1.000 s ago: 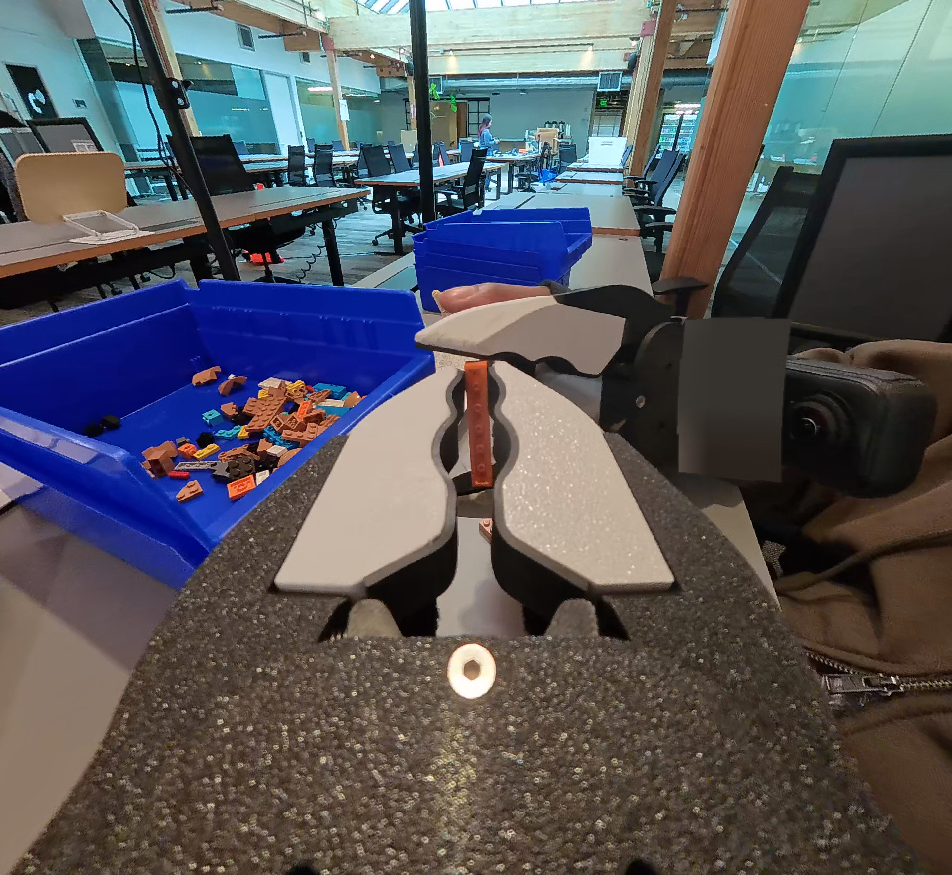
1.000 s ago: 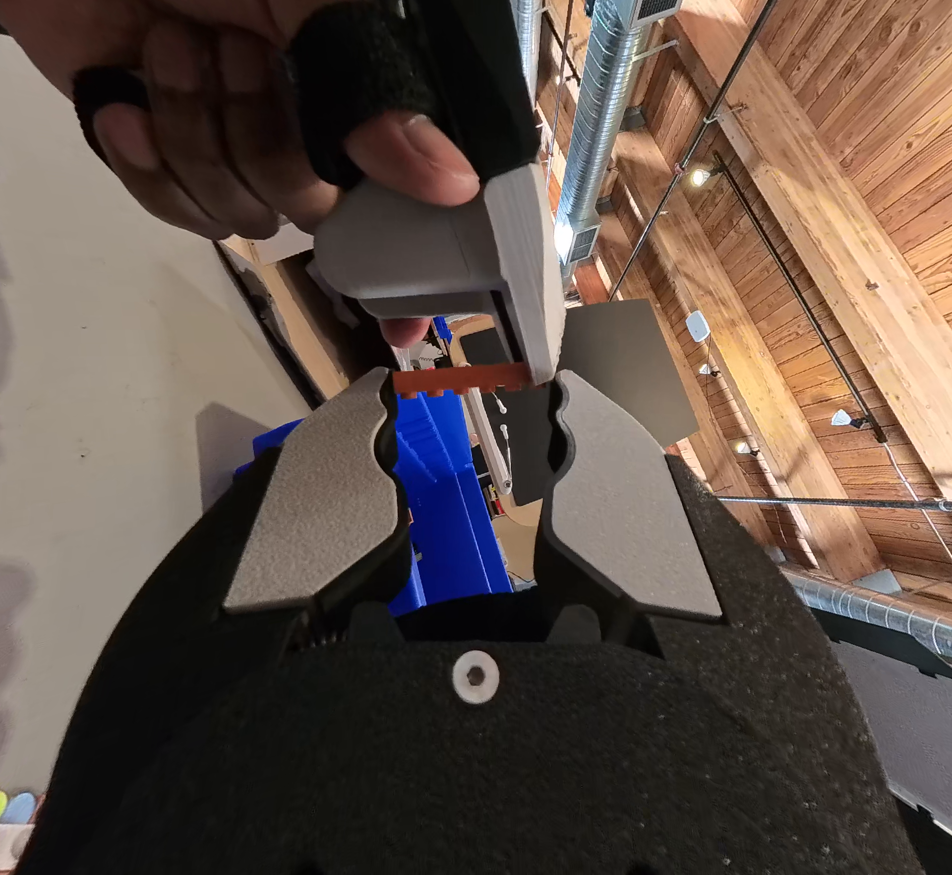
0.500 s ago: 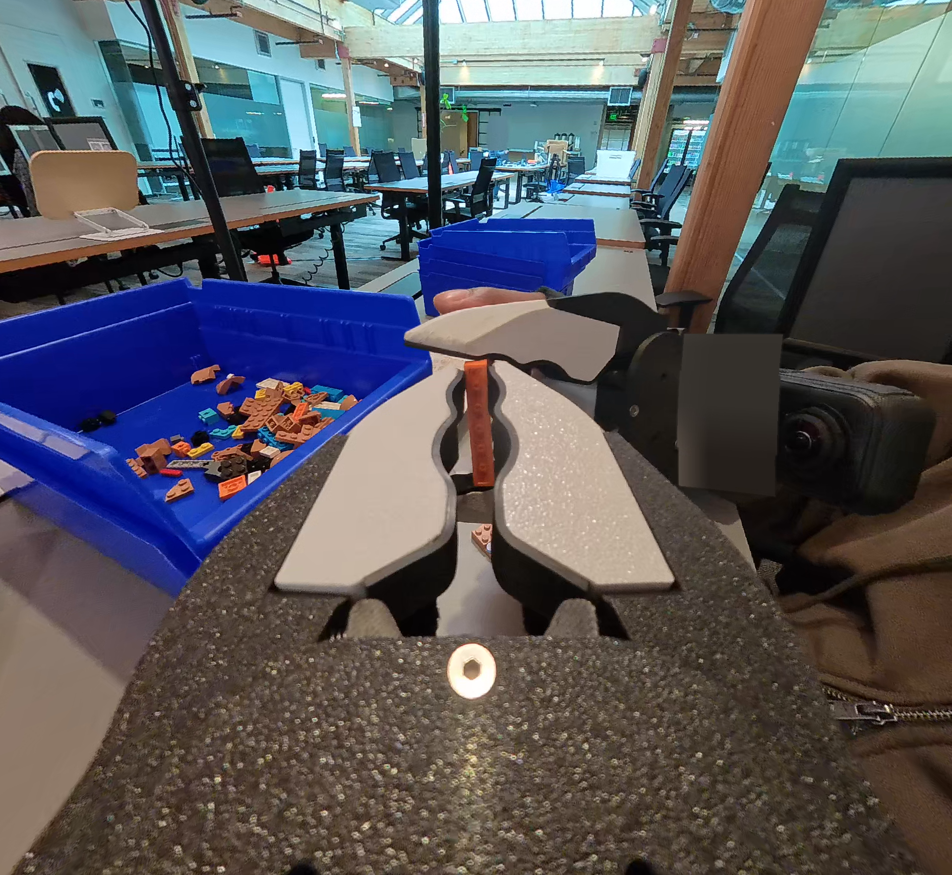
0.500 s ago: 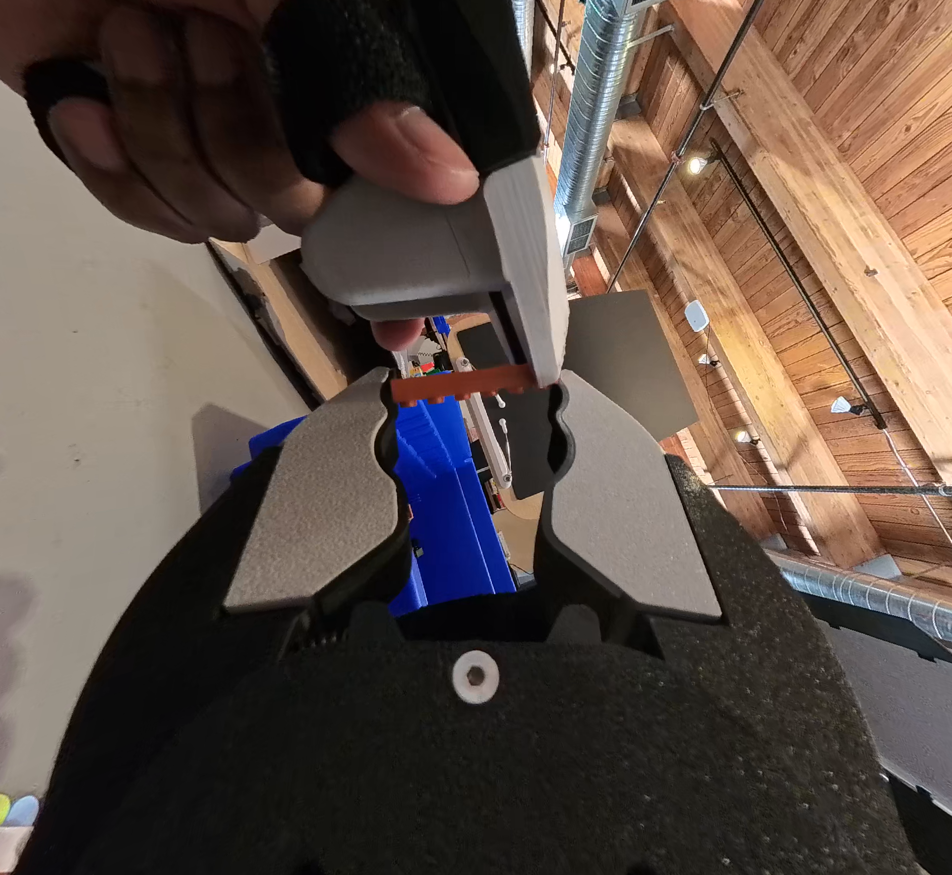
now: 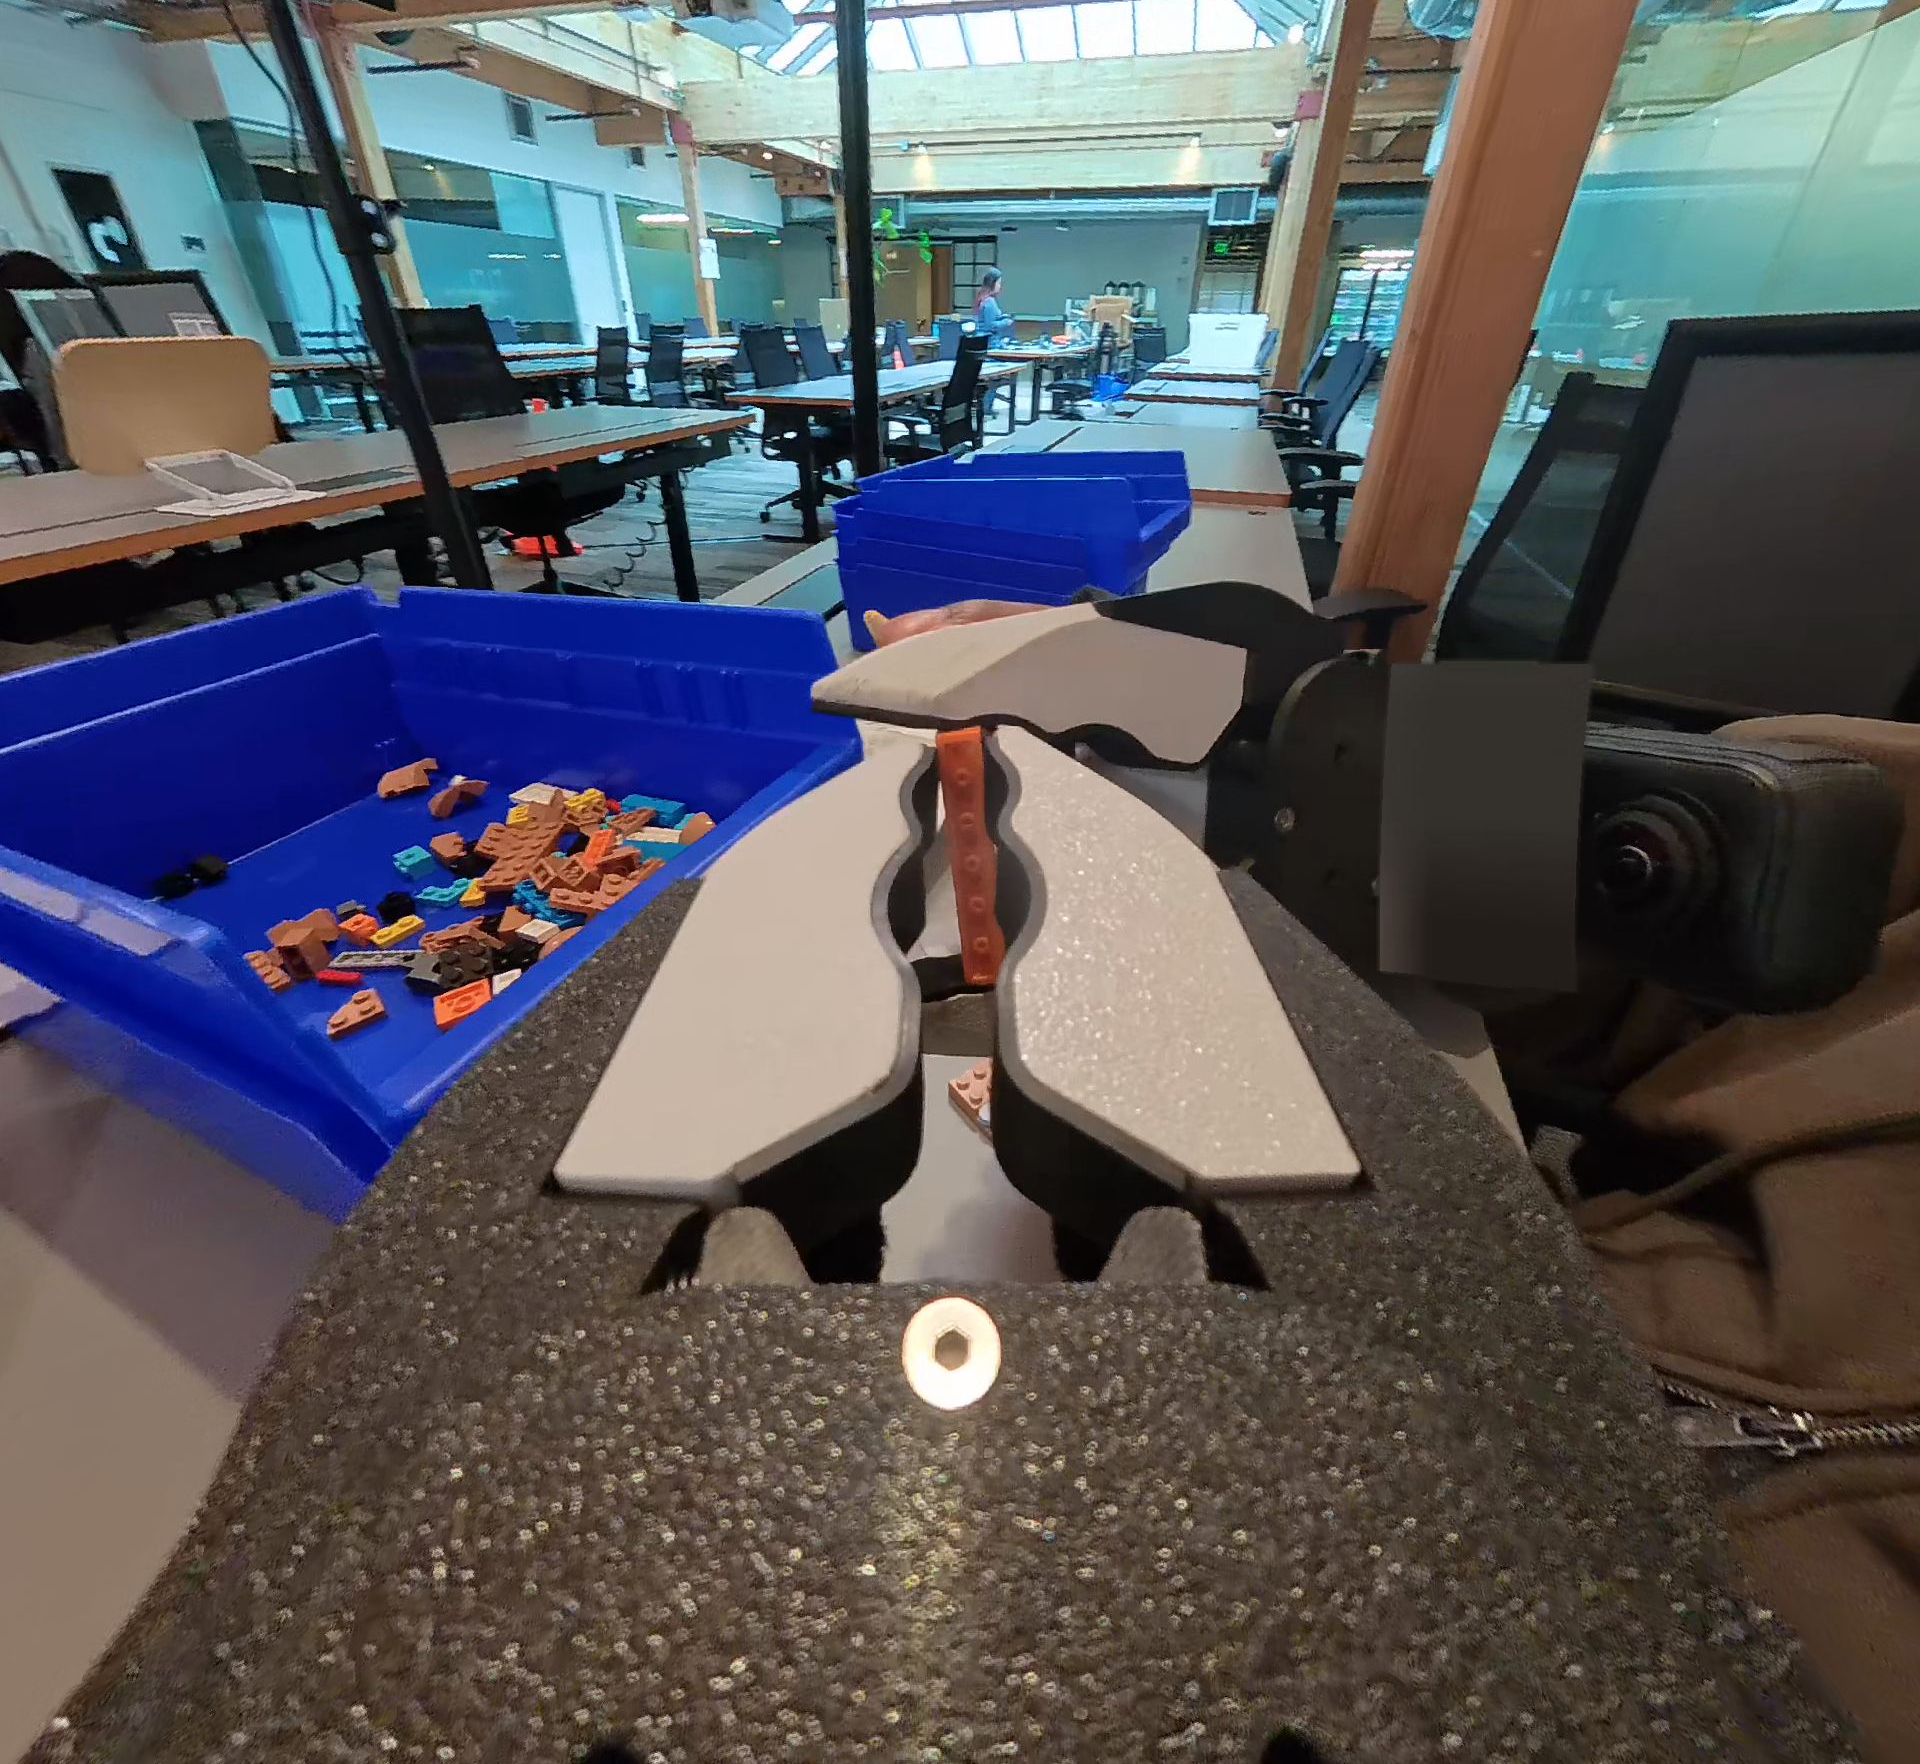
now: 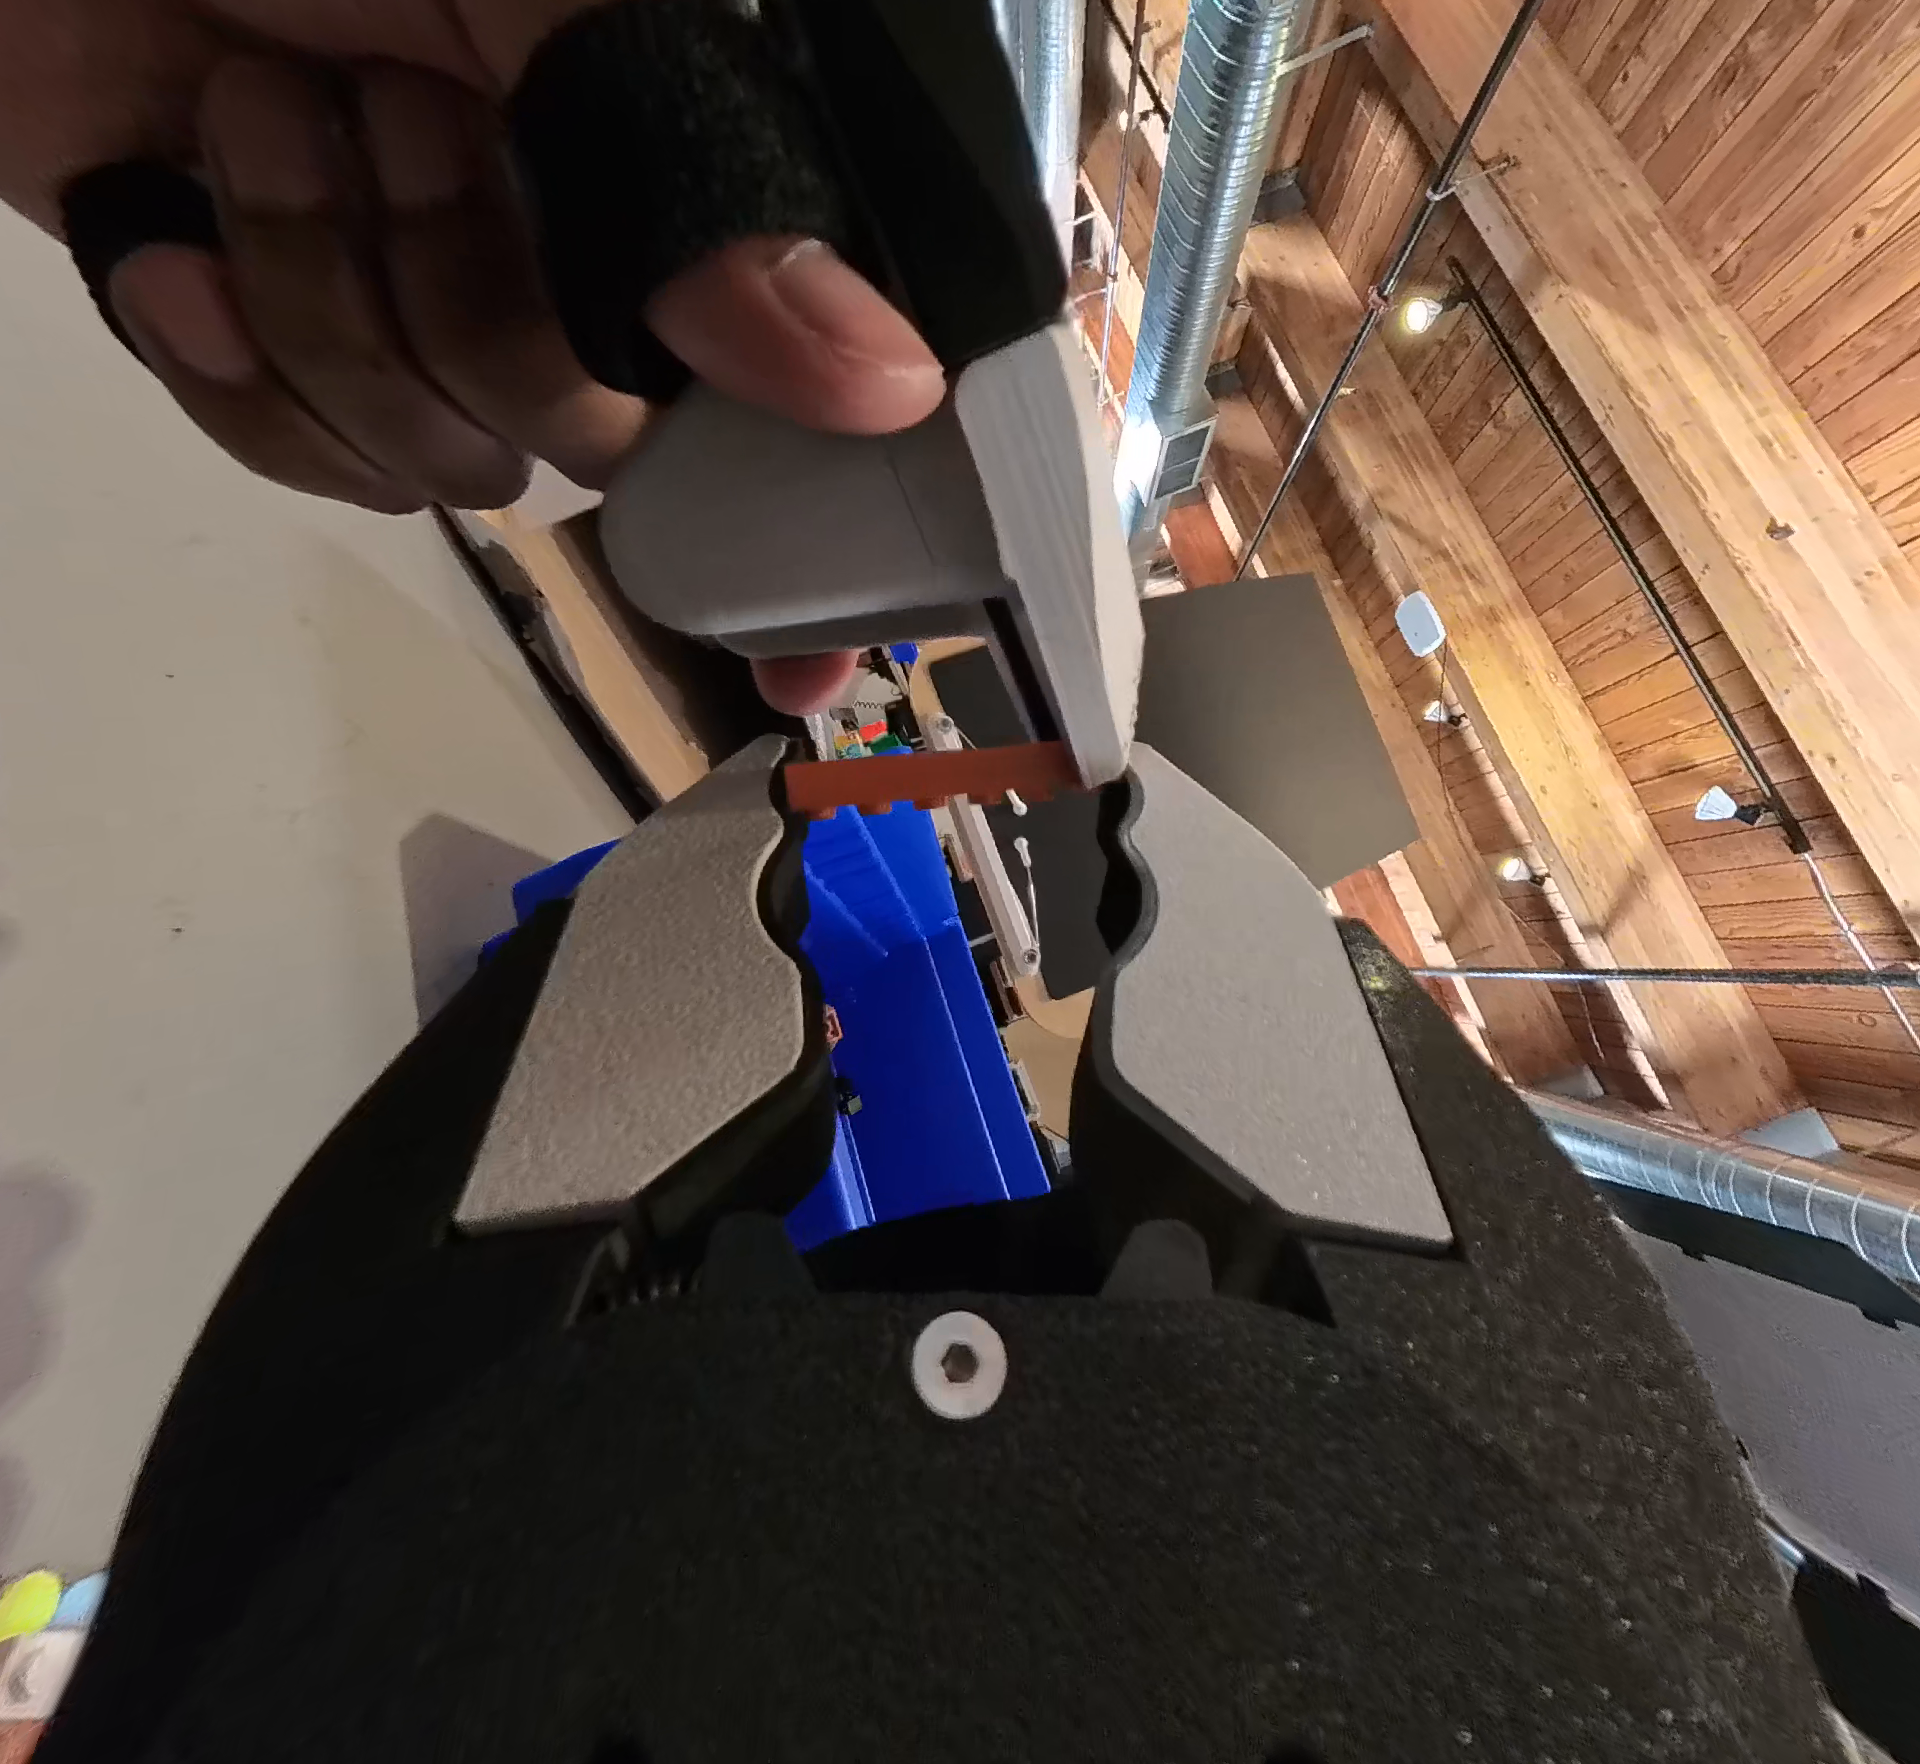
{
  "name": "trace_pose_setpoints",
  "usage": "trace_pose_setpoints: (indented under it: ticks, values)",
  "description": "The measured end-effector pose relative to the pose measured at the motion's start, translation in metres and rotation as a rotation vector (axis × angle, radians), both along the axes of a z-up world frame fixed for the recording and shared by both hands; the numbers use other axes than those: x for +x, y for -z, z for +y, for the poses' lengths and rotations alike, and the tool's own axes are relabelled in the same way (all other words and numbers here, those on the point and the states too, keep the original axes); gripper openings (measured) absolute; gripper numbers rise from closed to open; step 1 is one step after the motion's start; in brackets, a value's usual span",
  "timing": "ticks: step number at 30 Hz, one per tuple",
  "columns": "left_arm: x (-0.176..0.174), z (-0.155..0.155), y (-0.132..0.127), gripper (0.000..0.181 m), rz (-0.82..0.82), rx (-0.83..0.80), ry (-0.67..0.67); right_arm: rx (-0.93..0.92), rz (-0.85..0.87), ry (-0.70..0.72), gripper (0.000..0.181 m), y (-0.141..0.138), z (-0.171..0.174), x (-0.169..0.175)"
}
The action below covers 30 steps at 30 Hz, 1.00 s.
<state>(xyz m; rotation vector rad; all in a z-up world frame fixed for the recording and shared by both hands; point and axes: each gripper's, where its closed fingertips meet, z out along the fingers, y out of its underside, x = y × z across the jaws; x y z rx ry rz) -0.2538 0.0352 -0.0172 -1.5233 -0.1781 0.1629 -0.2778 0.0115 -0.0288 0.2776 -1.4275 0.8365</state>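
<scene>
Left hand-held gripper (image 5: pixel 961 841) clenched on thin studded orange plate (image 5: pixel 968 857); right hand-held gripper (image 6: pixel 951 805) spread wide around its end; glossy blue bin (image 5: pixel 260 1039) of loose bricks at nine o'clock.

My left gripper (image 5: pixel 961 841): matt grainy grey plastic fingers (image 5: pixel 1132 966), rough black foam body; long orange studded plastic plate (image 5: pixel 968 857) between them, glossy blue plastic bin (image 5: pixel 623 675) left.

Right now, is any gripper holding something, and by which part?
The left gripper clamps a long orange-brown brick strip by its two long sides. The right gripper is open around the strip's far end.
</scene>
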Motion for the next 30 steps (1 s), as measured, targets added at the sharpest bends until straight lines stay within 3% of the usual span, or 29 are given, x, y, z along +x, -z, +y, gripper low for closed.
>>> trace_pose_setpoints:
  ticks: [6,24,30]
  values:
    - [0.005,-0.004,0.005,0.008,-0.076,-0.030,0.112,0.040,-0.018,-0.019,0.054,0.005,-0.003,0.004]
    - [0.011,-0.001,0.014,0.007,-0.151,-0.027,0.177,0.029,-0.088,-0.007,0.054,0.017,0.002,0.008]
    - [-0.024,-0.053,-0.010,0.007,-0.217,0.181,0.062,-0.171,-0.120,0.066,0.054,-0.010,0.059,-0.011]
